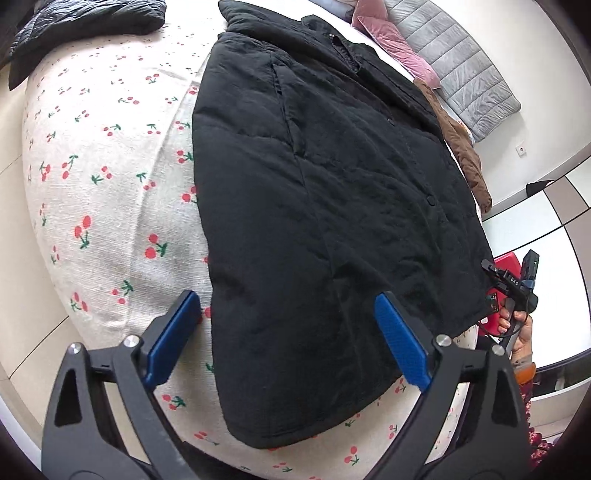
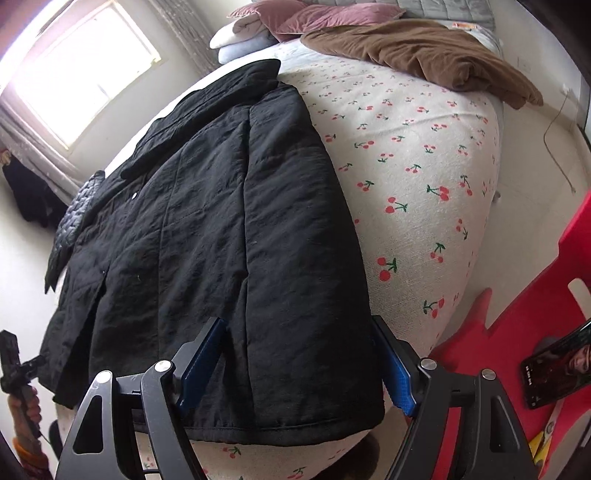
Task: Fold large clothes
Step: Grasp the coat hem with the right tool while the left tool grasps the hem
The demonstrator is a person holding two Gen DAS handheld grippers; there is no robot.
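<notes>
Bedding first: the bed point(image 1: 92, 155) carried a cherry-print sheet, and at its far left corner in your left wrist view lay a dark quilted garment point(image 1: 85, 22). Your left gripper point(image 1: 288, 343) sat low over the near edge, tilted down toward the mattress, its blue pads point(image 1: 171, 336) spread wide with nothing between them but the hem below. One pad hung over bare sheet just beside the coat's left edge, the other over the cloth itself; you could not tell whether either touched.

The black coat point(image 1: 332, 221) lay flat down the middle of the bed, collar toward the far end, hem at the near edge, its front snaps showing and its sides turned in to make a long panel.

Further right, your right gripper point(image 2: 295, 369) pointed along the coat from the near edge, jaws spread apart and straddling the right-hand fold of the hem, gripping nothing. In the left view your right hand point(image 1: 517, 332) showed wrapped round that tool's handle beyond the coat's near right corner.

Along the far right edge of the bed lay a brown garment point(image 2: 424, 48), with pink pillows point(image 2: 325, 16) behind it. Off the bed's right side stood a red stool point(image 2: 535, 325) with a phone point(image 2: 557, 369) on it.
</notes>
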